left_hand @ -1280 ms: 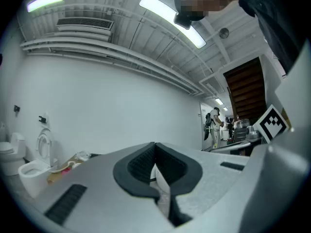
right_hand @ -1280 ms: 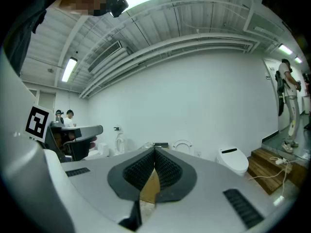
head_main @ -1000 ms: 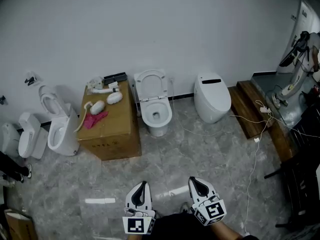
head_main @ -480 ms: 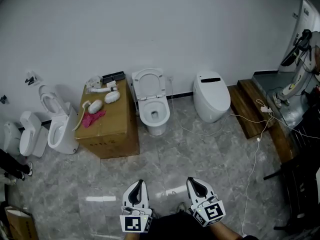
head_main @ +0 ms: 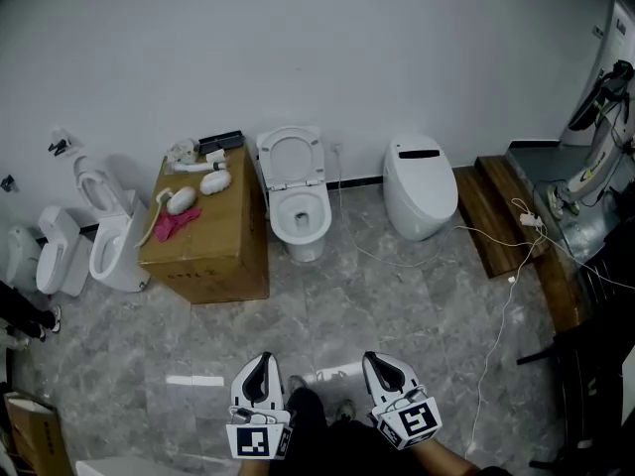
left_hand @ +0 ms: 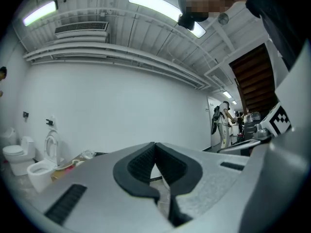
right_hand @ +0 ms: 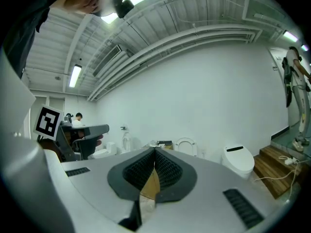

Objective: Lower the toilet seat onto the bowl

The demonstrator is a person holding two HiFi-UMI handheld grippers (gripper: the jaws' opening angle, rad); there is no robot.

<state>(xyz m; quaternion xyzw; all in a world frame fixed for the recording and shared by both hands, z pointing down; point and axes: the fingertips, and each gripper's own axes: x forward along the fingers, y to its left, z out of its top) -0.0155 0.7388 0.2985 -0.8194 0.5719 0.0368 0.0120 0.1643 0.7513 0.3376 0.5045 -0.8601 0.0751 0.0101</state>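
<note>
White oval toilet seat (head_main: 291, 157) stands upright against the wall, behind its white ceramic bowl (head_main: 301, 221). It's way ahead of both grippers, jaws pressed together on nothing. I'd say left gripper (head_main: 261, 363) lines up better than right gripper (head_main: 379, 363).

6 o'clock: forearms (head_main: 451, 460) behind left gripper (head_main: 261, 362) and right gripper (head_main: 378, 361) cut by frame | 9 o'clock: person (head_main: 18, 307) cropped to legs | white items (head_main: 182, 200) on box (head_main: 213, 251): too small to name
</note>
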